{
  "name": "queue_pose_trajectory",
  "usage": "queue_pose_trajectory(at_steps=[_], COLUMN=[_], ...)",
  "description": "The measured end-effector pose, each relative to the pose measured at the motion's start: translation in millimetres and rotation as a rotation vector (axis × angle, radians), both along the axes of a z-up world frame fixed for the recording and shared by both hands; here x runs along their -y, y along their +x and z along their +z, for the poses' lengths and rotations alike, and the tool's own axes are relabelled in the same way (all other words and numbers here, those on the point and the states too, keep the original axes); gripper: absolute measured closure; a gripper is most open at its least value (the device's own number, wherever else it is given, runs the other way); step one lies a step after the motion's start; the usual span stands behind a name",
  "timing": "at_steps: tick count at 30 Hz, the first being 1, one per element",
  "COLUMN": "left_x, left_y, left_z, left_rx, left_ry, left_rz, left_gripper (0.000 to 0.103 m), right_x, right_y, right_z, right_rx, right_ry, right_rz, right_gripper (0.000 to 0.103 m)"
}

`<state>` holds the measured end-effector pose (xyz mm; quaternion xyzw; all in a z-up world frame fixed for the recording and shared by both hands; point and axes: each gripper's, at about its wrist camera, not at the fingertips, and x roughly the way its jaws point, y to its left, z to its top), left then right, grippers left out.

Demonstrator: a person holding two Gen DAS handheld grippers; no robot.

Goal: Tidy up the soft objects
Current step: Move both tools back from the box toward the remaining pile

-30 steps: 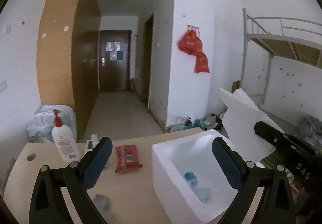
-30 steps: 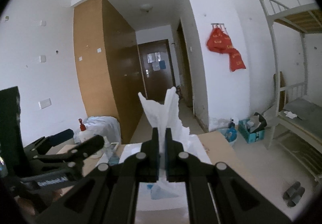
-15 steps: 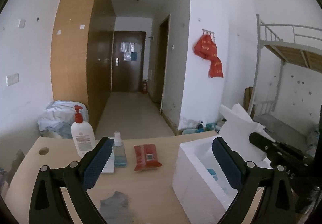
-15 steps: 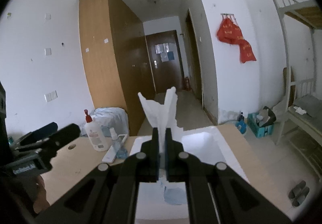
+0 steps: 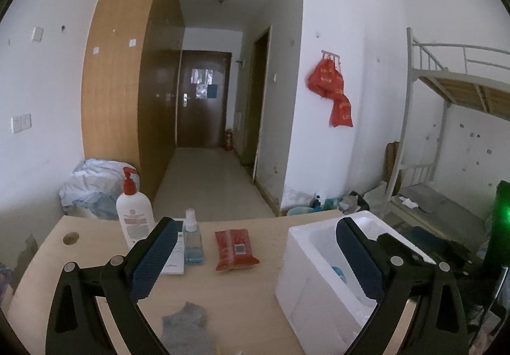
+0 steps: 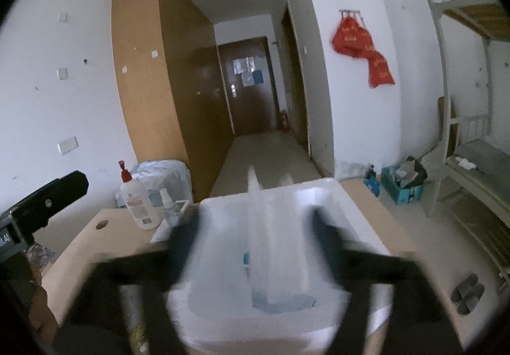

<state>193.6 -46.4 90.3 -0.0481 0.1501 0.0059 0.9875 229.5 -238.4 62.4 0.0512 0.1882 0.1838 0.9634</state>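
my right claw (image 6: 255, 246) hangs over the white foam box (image 6: 360, 218), its jaws blurred and springing apart, with a pale, streaked white tissue (image 6: 259, 227) between them above the box's hollow, and i cannot tell whether the pads touch it. down in the box lies something blue (image 6: 280, 300). my left claw (image 5: 255, 256) is spread wide with nothing between its dark blue pads (image 5: 153, 259). nearest on the wooden table (image 5: 239, 291), between those fingers, sits a crumpled grey cloth (image 5: 188, 326). the foam box stands at the table's right end, my right finger partly in front of it. further out, towards the far edge, lies a red packet (image 5: 234, 248), and left of it a small clear spray bottle (image 5: 193, 241) with blue liquid, then a white pump bottle (image 5: 134, 214) with a red top. beyond the table a bundle of pale bedding (image 5: 95, 186) lies by the wooden wardrobe (image 5: 127, 68), red bags (image 5: 333, 90) hang on the right wall, and a dark door (image 5: 204, 99) closes the corridor.
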Motion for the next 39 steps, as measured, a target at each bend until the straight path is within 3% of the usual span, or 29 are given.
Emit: queue_pose_trajectory(at_steps=[2, 12, 20, 29, 39], left_x=[-0.9, -4.4, -16.0, -37.2, -83.0], left_y=[-1.7, -14.7, -50.1, -95.5, -139.6], left_z=[-0.2, 1.7, 3.5, -3.6, -12.8], left_rx=[0.000, 0.014, 0.052, 0.039, 0.035], left_ry=[0.000, -0.013, -0.030, 0.059, -0.012], left_rz=[0.000, -0.003, -0.025, 0.083, 0.179], left_gripper=[0.003, 0.003, 0.003, 0.003, 0.003], right_x=[-1.0, -5.3, -11.4, -33.4, -63.8], right_y=[-6.5, -17.5, -38.7, -79.0, -112.7], right_z=[2.3, 8.6, 10.5, 11.1, 7.8], right_rx=[0.030, 0.039, 0.050, 0.083, 0.104], right_ry=[-0.011, -0.030, -0.027, -0.025, -0.029], right_rz=[-0.020, -0.042, -0.049, -0.016, 0.066], right_gripper=[0.006, 0.004, 0.000, 0.000, 0.000])
